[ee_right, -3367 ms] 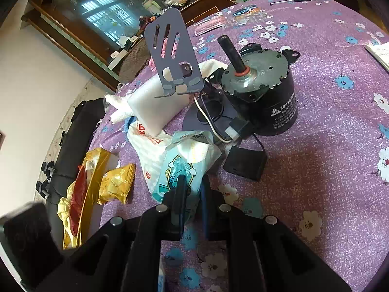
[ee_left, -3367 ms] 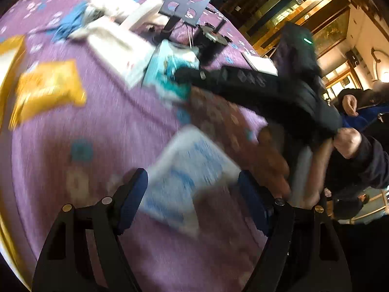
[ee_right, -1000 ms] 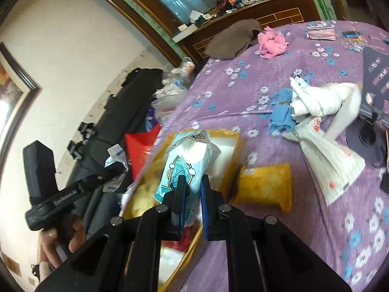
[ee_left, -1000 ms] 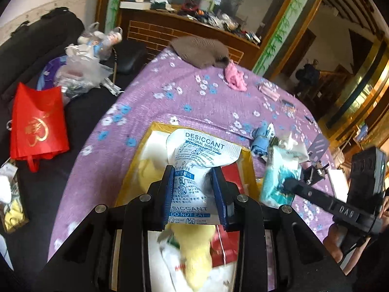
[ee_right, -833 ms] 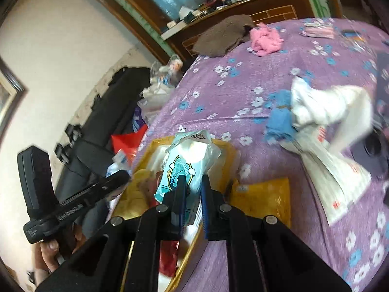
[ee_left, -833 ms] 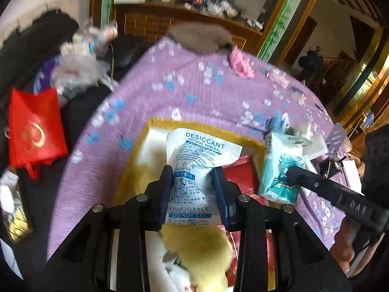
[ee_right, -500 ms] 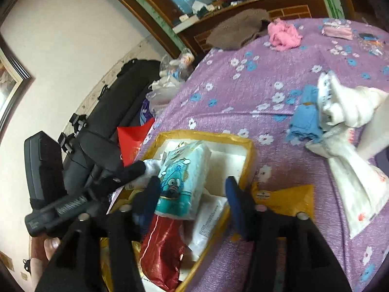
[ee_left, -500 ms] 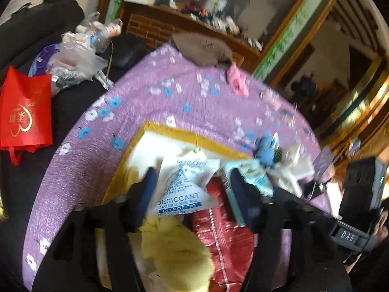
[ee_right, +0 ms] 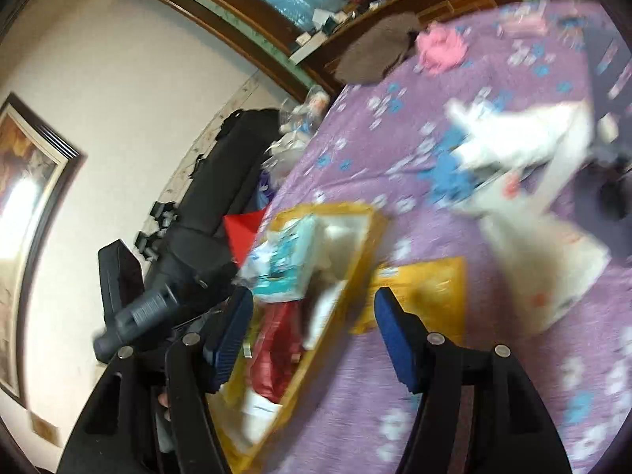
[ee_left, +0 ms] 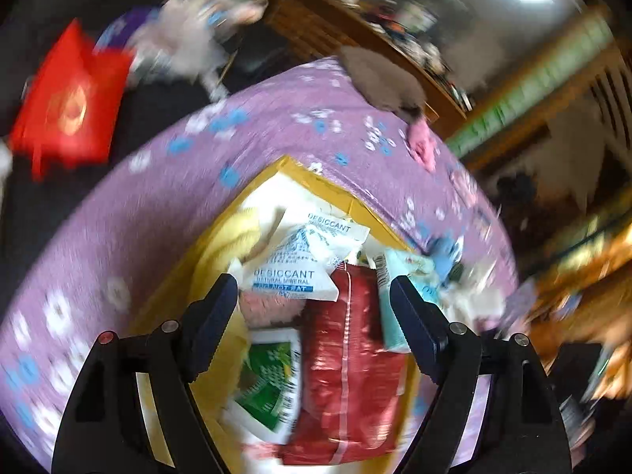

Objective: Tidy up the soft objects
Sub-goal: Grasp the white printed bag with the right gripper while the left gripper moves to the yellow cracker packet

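A yellow box [ee_left: 316, 177] sits on the purple flowered tablecloth. Inside it lie a white desiccant pack [ee_left: 304, 260], a teal tissue pack [ee_left: 407, 288], a red foil bag [ee_left: 347, 355], a green-and-white pouch [ee_left: 272, 387] and something yellow and soft [ee_left: 225, 245]. My left gripper [ee_left: 314, 316] is open and empty above the box. My right gripper [ee_right: 312, 328] is open and empty over the box's [ee_right: 355, 276] right rim; the teal pack [ee_right: 288, 260] lies in it. Both views are blurred.
On the cloth to the right of the box lie a yellow packet [ee_right: 426, 288], white bags [ee_right: 525, 150], a blue cloth [ee_right: 446, 177], a pink cloth [ee_right: 438, 47] and a brown cloth [ee_right: 375, 51]. A red bag [ee_left: 71, 94] and black luggage [ee_right: 221, 181] are beyond the table edge.
Both grippers opened: the left let go of the desiccant pack and the right let go of the teal tissue pack, and both now lie in the yellow box. Both grippers are pulling back.
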A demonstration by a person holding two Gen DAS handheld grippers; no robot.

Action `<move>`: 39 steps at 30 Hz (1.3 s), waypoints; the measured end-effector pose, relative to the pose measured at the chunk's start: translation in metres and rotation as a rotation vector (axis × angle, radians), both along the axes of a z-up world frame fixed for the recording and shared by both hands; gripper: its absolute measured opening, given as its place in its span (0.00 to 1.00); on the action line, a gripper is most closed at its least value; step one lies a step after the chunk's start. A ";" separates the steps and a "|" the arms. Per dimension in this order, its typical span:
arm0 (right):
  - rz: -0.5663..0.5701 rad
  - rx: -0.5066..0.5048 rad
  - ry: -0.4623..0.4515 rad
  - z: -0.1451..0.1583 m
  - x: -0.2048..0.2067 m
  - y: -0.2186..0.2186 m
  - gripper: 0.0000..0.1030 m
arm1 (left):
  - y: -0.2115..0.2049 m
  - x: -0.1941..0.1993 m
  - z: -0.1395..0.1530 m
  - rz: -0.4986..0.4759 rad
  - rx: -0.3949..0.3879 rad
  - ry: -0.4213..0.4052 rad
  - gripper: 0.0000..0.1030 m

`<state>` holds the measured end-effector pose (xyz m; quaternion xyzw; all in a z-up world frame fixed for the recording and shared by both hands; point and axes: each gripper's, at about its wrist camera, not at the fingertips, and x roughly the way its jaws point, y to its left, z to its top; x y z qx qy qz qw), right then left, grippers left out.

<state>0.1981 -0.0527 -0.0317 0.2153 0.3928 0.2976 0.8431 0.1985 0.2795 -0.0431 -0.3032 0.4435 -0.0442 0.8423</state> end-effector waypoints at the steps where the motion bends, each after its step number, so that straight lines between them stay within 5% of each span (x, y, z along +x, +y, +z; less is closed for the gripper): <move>1: -0.003 0.006 -0.001 0.000 -0.003 -0.005 0.62 | -0.003 -0.006 0.006 -0.020 -0.019 -0.036 0.78; 5: -0.007 -0.011 -0.004 -0.008 -0.012 -0.023 0.62 | -0.036 -0.058 0.048 -0.036 0.060 -0.312 0.79; 7: -0.031 -0.055 -0.015 -0.010 -0.021 -0.031 0.62 | -0.055 -0.070 0.052 -0.058 0.069 -0.347 0.89; 10: -0.059 -0.148 0.008 -0.013 -0.027 -0.039 0.62 | -0.092 -0.068 0.033 -0.211 -0.058 -0.178 0.91; 12: -0.074 -0.153 -0.014 -0.014 -0.036 -0.051 0.62 | -0.113 -0.070 0.026 -0.286 -0.087 -0.152 0.91; 14: -0.083 -0.130 -0.008 -0.018 -0.040 -0.064 0.62 | -0.132 -0.078 0.028 -0.282 0.034 -0.171 0.91; 22: -0.113 -0.081 0.032 -0.037 -0.026 -0.088 0.62 | -0.177 -0.055 0.012 -0.343 0.283 -0.082 0.91; 27: -0.119 -0.064 0.036 -0.047 -0.017 -0.093 0.62 | -0.208 -0.031 0.001 -0.448 0.374 -0.092 0.91; 31: -0.131 -0.059 0.067 -0.055 -0.015 -0.098 0.62 | -0.240 0.010 -0.005 -0.565 0.613 -0.072 0.91; 35: -0.145 -0.067 0.036 -0.050 -0.018 -0.101 0.62 | -0.249 0.052 -0.028 -0.710 0.537 0.019 0.91; 39: -0.138 -0.046 0.027 -0.048 -0.021 -0.106 0.62 | -0.259 0.054 -0.043 -0.780 0.560 0.074 0.91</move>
